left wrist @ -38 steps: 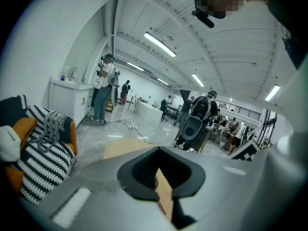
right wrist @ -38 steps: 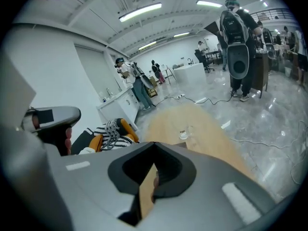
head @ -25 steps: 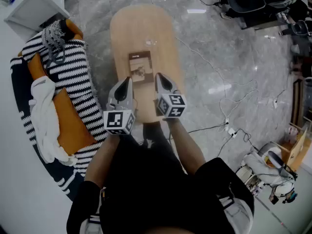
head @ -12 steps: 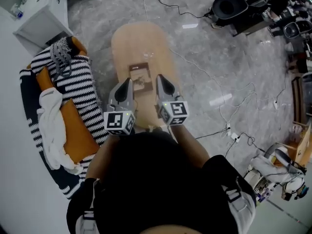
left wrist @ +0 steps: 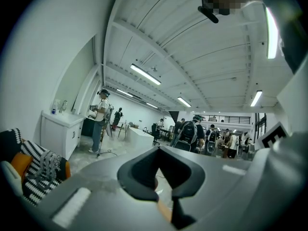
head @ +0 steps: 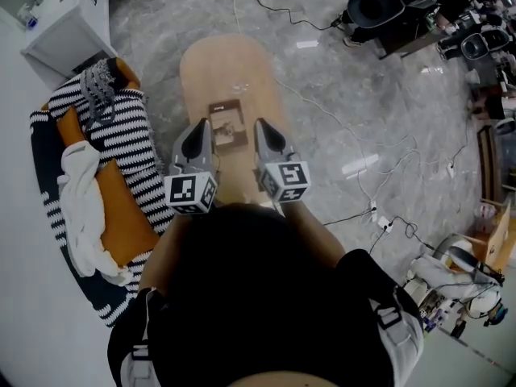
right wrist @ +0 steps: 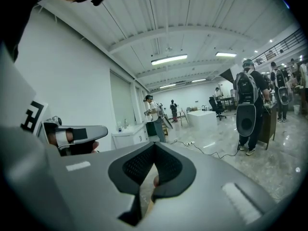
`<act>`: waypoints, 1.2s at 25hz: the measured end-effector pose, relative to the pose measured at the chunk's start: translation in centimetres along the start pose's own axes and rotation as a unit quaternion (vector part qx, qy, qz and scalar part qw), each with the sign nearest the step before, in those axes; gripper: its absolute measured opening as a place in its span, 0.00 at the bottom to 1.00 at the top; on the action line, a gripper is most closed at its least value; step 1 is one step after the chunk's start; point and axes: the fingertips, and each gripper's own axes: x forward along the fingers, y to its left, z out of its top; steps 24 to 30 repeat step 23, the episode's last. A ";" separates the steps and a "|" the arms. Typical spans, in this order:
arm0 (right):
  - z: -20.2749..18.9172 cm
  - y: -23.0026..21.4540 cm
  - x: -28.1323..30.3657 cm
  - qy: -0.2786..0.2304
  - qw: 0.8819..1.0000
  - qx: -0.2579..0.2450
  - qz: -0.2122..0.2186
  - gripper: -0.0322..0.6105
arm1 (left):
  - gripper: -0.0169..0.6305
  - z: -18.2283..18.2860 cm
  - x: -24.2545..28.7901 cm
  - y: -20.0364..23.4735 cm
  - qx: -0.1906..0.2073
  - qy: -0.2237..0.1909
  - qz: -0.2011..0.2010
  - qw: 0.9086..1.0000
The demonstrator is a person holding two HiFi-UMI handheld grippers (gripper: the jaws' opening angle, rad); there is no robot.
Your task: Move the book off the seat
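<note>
While the thin brown book lies on the oval wooden seat, we clench the left gripper and right gripper. Both are empty.

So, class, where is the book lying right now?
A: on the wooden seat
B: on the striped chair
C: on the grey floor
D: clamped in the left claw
A: the book lies flat on the wooden seat, with bare wood showing all around it.

A light wooden oval seat stands on grey marble floor, a brown book lying flat on it.
</note>
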 end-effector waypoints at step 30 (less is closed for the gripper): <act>-1.4 -0.1 -1.4 0.009 1.000 0.006 -0.004 0.06 | 0.04 -1.1 -1.2 -0.5 0.001 0.004 0.000 1.000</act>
